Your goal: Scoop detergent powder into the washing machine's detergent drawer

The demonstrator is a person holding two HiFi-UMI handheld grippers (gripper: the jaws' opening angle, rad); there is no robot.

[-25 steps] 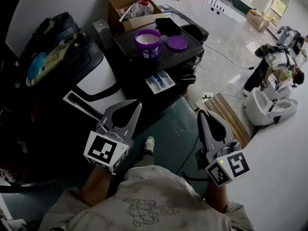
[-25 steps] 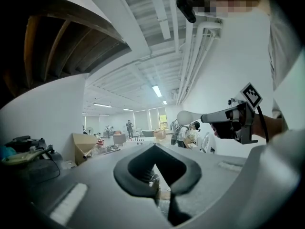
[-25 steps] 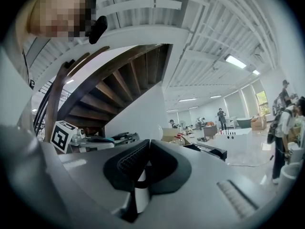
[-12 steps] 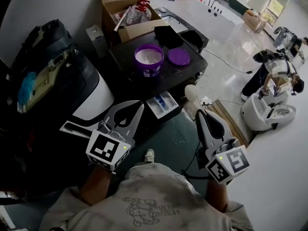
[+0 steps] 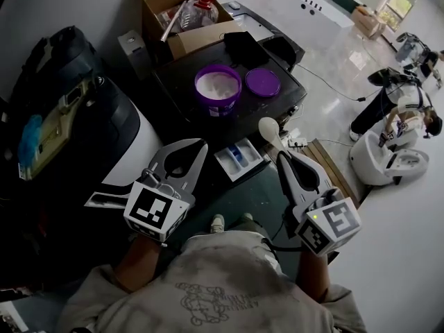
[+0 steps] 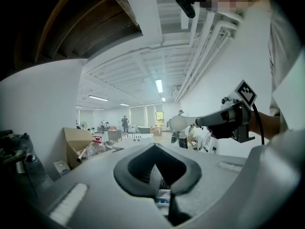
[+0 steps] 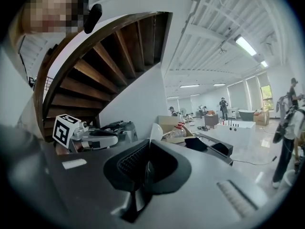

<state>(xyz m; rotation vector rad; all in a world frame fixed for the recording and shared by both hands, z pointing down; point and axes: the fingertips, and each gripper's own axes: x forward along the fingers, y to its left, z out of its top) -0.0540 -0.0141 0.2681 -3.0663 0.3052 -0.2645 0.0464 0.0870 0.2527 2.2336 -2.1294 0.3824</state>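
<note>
A purple tub (image 5: 217, 89) of white detergent powder stands open on the black washing machine (image 5: 180, 75), its purple lid (image 5: 263, 82) beside it on the right. The detergent drawer (image 5: 239, 158) is pulled out at the machine's front, with blue inside. My right gripper (image 5: 281, 156) is shut on the handle of a white spoon (image 5: 269, 127), whose bowl hovers right of the drawer. That spoon (image 7: 155, 131) sticks up between the jaws in the right gripper view. My left gripper (image 5: 201, 144) is shut and empty, just left of the drawer (image 6: 162, 194).
A cardboard box (image 5: 177, 12) with a plastic bottle sits behind the machine. A dark bag (image 5: 69, 109) lies on a white appliance at left. Wooden boards (image 5: 333, 165) and cables lie on the floor at right, where a person (image 5: 399, 99) bends over.
Both grippers have come closer to the washing machine, and the tub and drawer now sit nearer in view. The spoon stays in the right gripper.
</note>
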